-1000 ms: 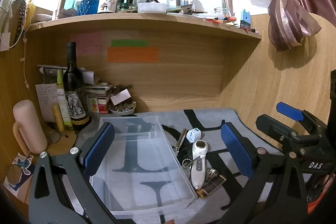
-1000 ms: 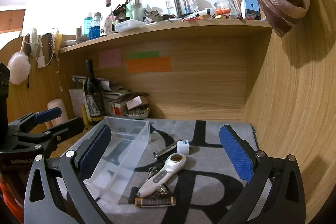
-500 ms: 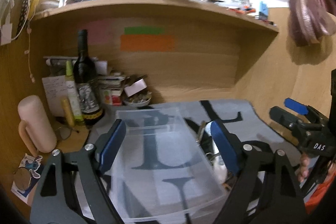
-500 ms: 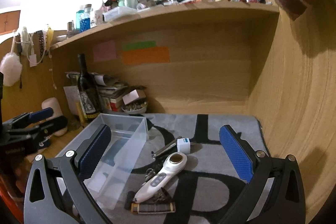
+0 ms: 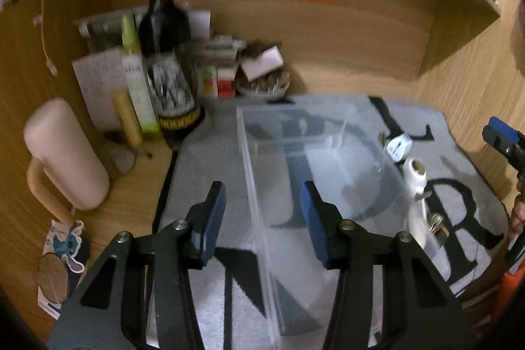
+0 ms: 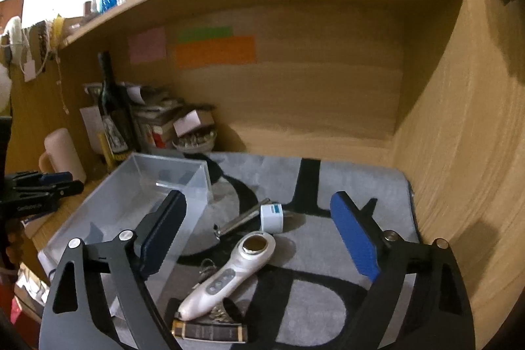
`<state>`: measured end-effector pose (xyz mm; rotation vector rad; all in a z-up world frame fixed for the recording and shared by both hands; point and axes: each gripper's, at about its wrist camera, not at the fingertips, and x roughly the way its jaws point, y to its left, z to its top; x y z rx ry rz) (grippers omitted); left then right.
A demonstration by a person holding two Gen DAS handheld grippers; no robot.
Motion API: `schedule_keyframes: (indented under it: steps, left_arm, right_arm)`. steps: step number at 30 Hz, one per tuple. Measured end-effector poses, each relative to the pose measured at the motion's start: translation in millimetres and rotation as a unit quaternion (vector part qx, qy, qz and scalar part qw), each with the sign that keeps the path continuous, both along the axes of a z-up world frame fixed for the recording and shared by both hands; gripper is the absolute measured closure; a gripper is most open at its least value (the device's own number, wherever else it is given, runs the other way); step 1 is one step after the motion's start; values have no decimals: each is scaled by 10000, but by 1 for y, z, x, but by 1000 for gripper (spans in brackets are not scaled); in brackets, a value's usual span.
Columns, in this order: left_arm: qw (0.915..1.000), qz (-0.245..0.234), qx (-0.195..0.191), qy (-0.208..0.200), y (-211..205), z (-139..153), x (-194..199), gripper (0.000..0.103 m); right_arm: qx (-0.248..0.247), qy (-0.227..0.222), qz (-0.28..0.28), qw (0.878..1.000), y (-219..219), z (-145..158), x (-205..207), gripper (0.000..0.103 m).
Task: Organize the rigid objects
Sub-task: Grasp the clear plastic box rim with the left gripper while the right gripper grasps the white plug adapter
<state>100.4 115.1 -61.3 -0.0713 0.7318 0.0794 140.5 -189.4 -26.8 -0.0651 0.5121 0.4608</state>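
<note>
Step in hand, as I read it: steady the bin, then load it

Left hand-held gripper [image 5: 262, 218] pitched down over the near left wall of the clear plastic bin [image 5: 252, 173]. Jaws have just been closing; the wall edge stands between the pads, but they look apart from it, no pinch yet

Right hand-held gripper [image 6: 259, 238] tilted down more gently, jaws wide, just begun narrowing, nothing between them but air. Below and just ahead of it on the grey lettered mat [image 6: 344, 179]: white handheld device [image 6: 229, 274], lying diagonally; dark flat case [image 6: 210, 332] nearest; small white cube [image 6: 272, 217] and metal clipper [image 6: 242, 220] farther. Bin to its left, empty

Next move calls for: left to finish closing on the wall, right to drop and straddle the device across its narrow body

Beyond, wine bottle [image 5: 164, 54] at the back of the bench, untouched
</note>
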Motion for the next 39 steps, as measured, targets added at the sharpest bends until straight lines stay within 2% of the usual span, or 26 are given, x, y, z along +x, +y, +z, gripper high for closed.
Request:
schedule_keyframes:
  steps: [9, 14, 20, 23, 29, 33, 39]
  left_arm:
    - [9981, -200, 6, 587, 2, -22, 12, 61]
    - [9949, -164, -364, 925, 10, -37, 18, 76]
    - [9953, -214, -399, 854, 9, -42, 17, 84]
    - [9954, -312, -405, 816, 7, -42, 17, 90]
    - [9964, -315, -306, 723, 5, -43, 15, 91]
    - [9965, -319, -347, 689, 7, -43, 14, 91]
    - [9965, -334, -345, 680, 7, -42, 14, 91]
  right_arm:
    - [-316, 661, 35, 9973, 5, -23, 40, 34]
    - [-333, 957, -24, 9949, 9, -35, 64, 37]
    - [-603, 1234, 52, 9905, 27, -53, 87, 37]
    - [-706, 1437, 85, 9871, 34, -64, 99, 46]
    - [-868, 1674, 84, 9820, 43, -84, 119, 52]
    - [-922, 1746, 54, 9803, 45, -92, 129, 71]
    - [-924, 1617, 144, 9824, 49, -87, 126, 76]
